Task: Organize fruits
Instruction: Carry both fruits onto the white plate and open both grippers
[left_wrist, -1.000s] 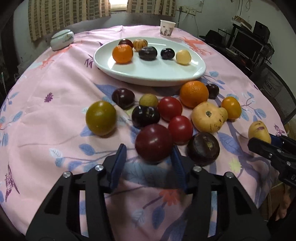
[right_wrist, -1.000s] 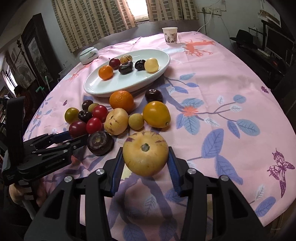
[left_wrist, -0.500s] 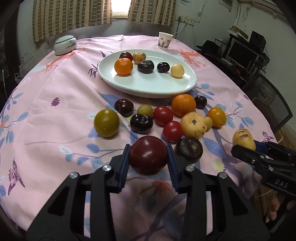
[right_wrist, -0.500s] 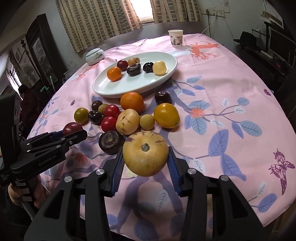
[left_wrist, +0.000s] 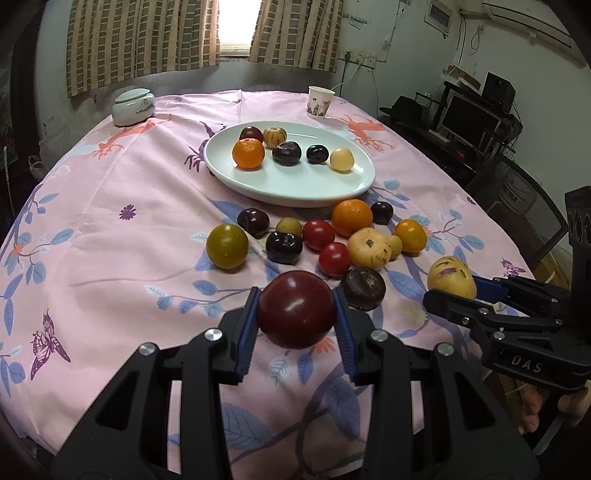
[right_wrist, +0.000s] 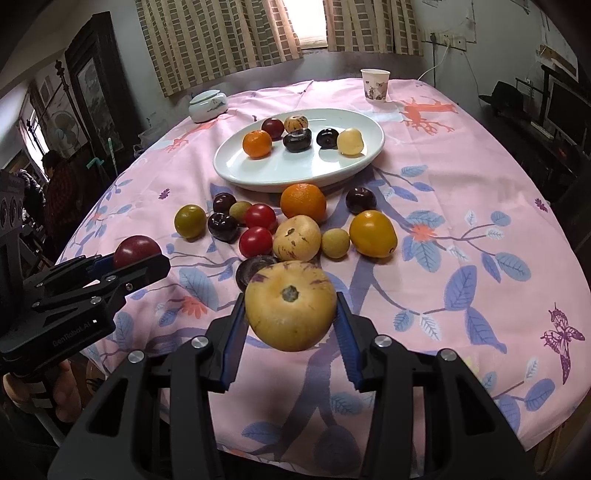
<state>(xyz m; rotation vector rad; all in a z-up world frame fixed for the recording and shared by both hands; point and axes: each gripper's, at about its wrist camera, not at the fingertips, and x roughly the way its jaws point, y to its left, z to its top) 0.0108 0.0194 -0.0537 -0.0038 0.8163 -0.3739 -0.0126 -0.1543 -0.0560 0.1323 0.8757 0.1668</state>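
My left gripper (left_wrist: 295, 314) is shut on a dark red plum (left_wrist: 296, 309) and holds it above the cloth near the table's front. My right gripper (right_wrist: 291, 314) is shut on a yellow pepino melon (right_wrist: 290, 305) with purple streaks, also lifted; it shows in the left wrist view (left_wrist: 451, 277) too. The white oval plate (left_wrist: 295, 184) at the back holds several fruits, among them an orange (left_wrist: 248, 153). Several loose fruits lie in front of the plate: an orange (left_wrist: 351, 217), red tomatoes (left_wrist: 318, 234), a green-yellow fruit (left_wrist: 226, 246), and dark plums (left_wrist: 283, 247).
A paper cup (left_wrist: 320, 101) and a white lidded jar (left_wrist: 133, 107) stand at the table's far side. The round table carries a pink flowered cloth (left_wrist: 110, 206). A chair (left_wrist: 524, 206) and a desk with a monitor stand to the right.
My left gripper closed on the dark red plum and lifted it up and back from the pile. My right gripper rose with the pepino melon in it.
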